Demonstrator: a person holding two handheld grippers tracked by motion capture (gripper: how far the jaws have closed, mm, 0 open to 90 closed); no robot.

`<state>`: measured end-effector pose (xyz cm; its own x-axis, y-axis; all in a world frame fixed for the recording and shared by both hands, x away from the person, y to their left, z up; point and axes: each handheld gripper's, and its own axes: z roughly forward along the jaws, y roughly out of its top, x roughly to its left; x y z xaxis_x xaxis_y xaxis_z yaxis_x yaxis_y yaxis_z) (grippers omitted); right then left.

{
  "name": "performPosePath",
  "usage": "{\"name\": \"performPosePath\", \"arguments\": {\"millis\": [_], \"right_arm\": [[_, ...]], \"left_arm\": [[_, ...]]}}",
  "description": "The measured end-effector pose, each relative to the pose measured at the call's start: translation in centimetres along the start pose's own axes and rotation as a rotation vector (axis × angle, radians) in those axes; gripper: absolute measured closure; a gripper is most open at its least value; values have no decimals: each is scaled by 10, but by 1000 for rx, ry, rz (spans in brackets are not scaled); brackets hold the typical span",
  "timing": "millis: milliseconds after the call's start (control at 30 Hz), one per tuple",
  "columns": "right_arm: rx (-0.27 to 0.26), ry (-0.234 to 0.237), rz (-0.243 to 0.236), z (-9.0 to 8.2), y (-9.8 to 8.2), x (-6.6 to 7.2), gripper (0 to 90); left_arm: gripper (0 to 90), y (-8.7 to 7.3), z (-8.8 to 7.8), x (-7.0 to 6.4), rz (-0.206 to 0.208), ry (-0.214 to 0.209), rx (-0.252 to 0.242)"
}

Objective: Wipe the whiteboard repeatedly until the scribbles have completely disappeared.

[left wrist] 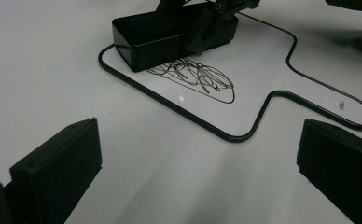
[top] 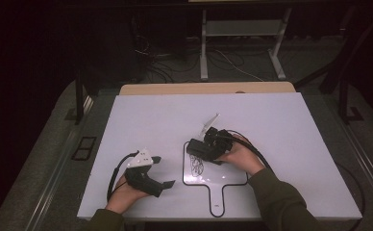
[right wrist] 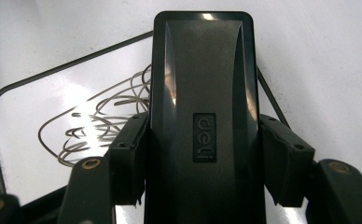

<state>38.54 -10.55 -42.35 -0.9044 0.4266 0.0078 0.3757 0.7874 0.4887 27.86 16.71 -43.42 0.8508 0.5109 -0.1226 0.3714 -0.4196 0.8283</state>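
Clamping a black eraser block [right wrist: 202, 121] from both long sides, the jaws of the right gripper [top: 208, 144] hold it flat on a small paddle-shaped whiteboard [top: 232, 180], with its far end just over the board's left border. A dark scribble [left wrist: 193, 77] lies on the board right beside the eraser, partly under its edge as the right gripper view shows it. The work in hand looks like wiping that scribble away.

The left gripper [top: 163, 172] rests near the front edge of the surface [top: 295, 144], left of the board and apart from it, its jaws spread wide with nothing between them.

As a judgement, the main risk is the board sliding: nothing pins it, so a firm stroke could push it across the smooth surface instead of cleaning it. The eraser could also twist in the jaws if pressed at an angle, leaving streaks, or run off the board's left border.

The whiteboard sits near the front edge, its handle pointing toward the person. A thin clear object [top: 211, 121] lies just behind the right gripper; what it is I cannot tell. Beyond the white surface the room is dark, with a desk frame [top: 204, 48] and loose cables [top: 175, 67] on the floor.
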Motion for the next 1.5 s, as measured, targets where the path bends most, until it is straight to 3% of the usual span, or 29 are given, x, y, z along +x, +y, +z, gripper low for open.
{"name": "performPosePath", "arguments": {"millis": [400,1167,1500], "right_arm": [[9,13,-47,1,2,11,383],[45,72,-151,2,9,52,383],[40,79,-149,3,10,52,383]], "left_arm": [[0,0,1,-1,-4,-2,2],[0,0,0,-1,0,-1,2],[0,0,0,-1,-1,-1,0]]}}
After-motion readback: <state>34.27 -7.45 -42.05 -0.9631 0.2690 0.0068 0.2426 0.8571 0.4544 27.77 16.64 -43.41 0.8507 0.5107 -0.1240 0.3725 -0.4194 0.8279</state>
